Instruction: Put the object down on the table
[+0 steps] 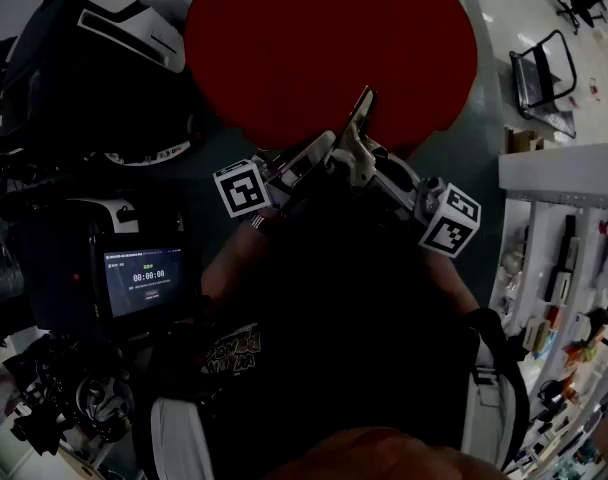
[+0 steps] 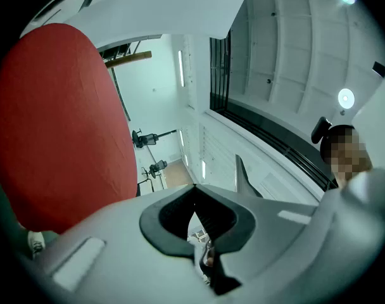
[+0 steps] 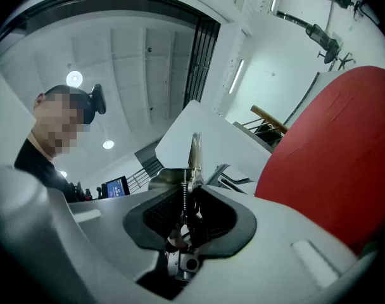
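Note:
A round red table (image 1: pixel 329 48) lies ahead of me in the head view; it also shows as the red table (image 2: pixel 59 125) and the red table (image 3: pixel 332 163) in the gripper views. Both grippers are held close to the person's body, pointing upward and meeting off the table's near edge. My right gripper (image 3: pixel 194 189) is shut on a slim metal tool with a spring (image 3: pixel 194 154), whose tip sticks up past the jaws. The same tool (image 1: pixel 362 113) rises dark and thin between the grippers. My left gripper (image 2: pixel 194 192) has its tips touching, with nothing clearly between them.
A device with a lit screen (image 1: pixel 142 280) and black cases (image 1: pixel 84 58) crowd the left side. A chair (image 1: pixel 544 73) stands at the far right, and white shelves (image 1: pixel 564 258) with small items lie below it. The person (image 3: pixel 59 116) is close behind the grippers.

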The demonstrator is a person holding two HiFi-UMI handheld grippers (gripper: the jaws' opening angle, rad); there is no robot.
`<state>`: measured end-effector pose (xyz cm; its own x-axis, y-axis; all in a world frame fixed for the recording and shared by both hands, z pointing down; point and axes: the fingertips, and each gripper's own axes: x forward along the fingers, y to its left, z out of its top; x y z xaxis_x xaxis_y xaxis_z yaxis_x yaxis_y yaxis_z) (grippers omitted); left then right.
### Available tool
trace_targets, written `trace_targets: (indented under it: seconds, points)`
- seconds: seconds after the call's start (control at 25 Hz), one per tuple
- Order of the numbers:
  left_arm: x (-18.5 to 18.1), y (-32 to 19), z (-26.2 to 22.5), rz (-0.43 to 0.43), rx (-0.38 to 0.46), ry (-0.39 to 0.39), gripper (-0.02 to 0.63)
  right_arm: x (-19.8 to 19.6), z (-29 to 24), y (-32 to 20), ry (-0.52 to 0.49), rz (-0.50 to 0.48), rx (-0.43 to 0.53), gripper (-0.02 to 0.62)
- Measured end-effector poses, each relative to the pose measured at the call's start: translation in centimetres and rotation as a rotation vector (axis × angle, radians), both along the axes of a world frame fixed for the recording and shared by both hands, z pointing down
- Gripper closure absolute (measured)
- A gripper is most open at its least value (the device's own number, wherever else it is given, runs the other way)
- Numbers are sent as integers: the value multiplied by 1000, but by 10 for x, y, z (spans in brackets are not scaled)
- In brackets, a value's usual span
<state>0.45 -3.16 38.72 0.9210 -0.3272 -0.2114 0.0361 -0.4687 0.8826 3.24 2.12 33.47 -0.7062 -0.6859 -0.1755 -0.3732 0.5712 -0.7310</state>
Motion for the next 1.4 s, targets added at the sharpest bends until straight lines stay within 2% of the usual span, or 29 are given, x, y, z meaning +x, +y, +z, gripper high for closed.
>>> trace_targets:
  seconds: [0.28, 0.72, 0.84, 1.0, 1.12, 1.28, 1.4]
  points:
    - [-2, -2, 2, -5, 10, -10, 595, -2, 0, -1, 10, -6, 8, 503]
    - [0, 1, 4, 4, -21, 7, 595, -3, 0, -2, 16, -16, 5, 503]
    - [-1, -1, 7, -6, -29, -12, 594, -3, -1, -2, 12, -18, 6, 503]
    - [-2, -6, 18, -29, -82, -55, 595, 7, -6, -11, 4, 0, 7, 503]
    - [-2, -15, 18, -49, -103, -71, 595, 25, -11, -28, 18, 32, 13, 505]
    - [15, -45, 10, -93, -98, -93, 595, 72, -20, -81, 60, 59, 18, 506]
    - [4, -53, 12, -132, -92, -93, 595, 82, -17, -118, 159, 81, 43, 506]
